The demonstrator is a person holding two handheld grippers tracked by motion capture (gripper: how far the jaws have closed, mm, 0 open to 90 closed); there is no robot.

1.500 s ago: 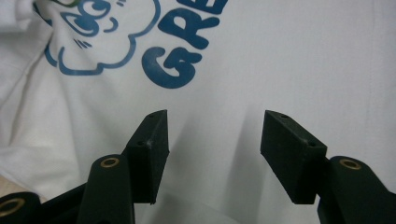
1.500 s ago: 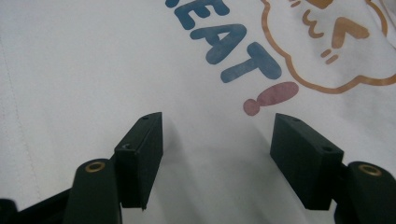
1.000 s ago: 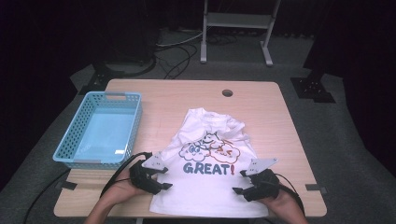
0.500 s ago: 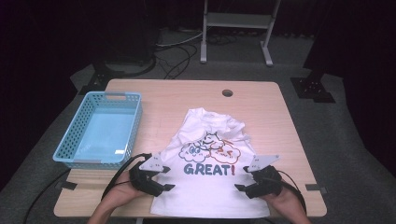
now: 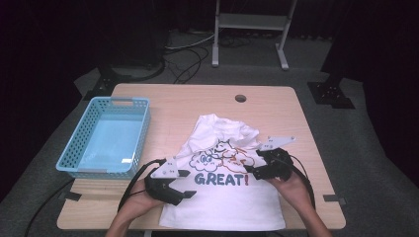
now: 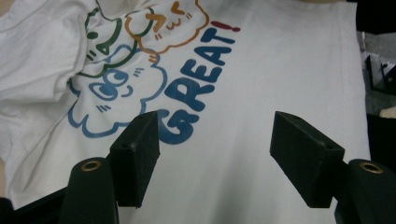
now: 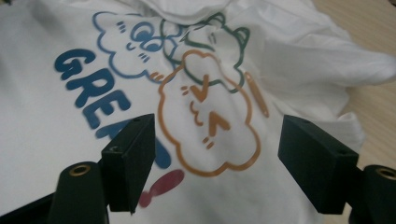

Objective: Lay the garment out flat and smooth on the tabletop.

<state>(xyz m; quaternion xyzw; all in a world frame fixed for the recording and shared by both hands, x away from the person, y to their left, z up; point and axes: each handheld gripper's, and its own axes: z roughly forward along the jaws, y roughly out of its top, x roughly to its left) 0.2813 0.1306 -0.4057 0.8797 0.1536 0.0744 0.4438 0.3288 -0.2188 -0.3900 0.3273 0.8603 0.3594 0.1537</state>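
White T-shirt (image 5: 225,192) lies print-up on the near half of the wooden table (image 5: 197,101), hem toward the person, collar end bunched and wrinkled toward the far side. Print reads "GREAT!" in blue with a red exclamation mark, cartoon clouds in blue, green and orange above it.

Left gripper (image 5: 184,184) sits at the shirt's left edge, level with the word, held in the person's left hand (image 5: 141,202). Its jaws have just been opening – in the left gripper view (image 6: 212,161) they stand wide apart over flat fabric, nothing pinched between the pads, no cloth lifted.

Right gripper (image 5: 250,170) is over the shirt's right side, by the exclamation mark and the orange cloud, in the right hand (image 5: 291,185). Jaws also have just been opening, and in the right gripper view (image 7: 217,161) they stand wide – the orange cloud print shows in the gap, pads clear of the cloth, nothing gripped. Whether the jaw tips brush the fabric I can't tell.

Blue plastic basket (image 5: 79,148) stands on the table's left side, just beside the left gripper and apart from the shirt. Black cables trail from both grippers off the near edge
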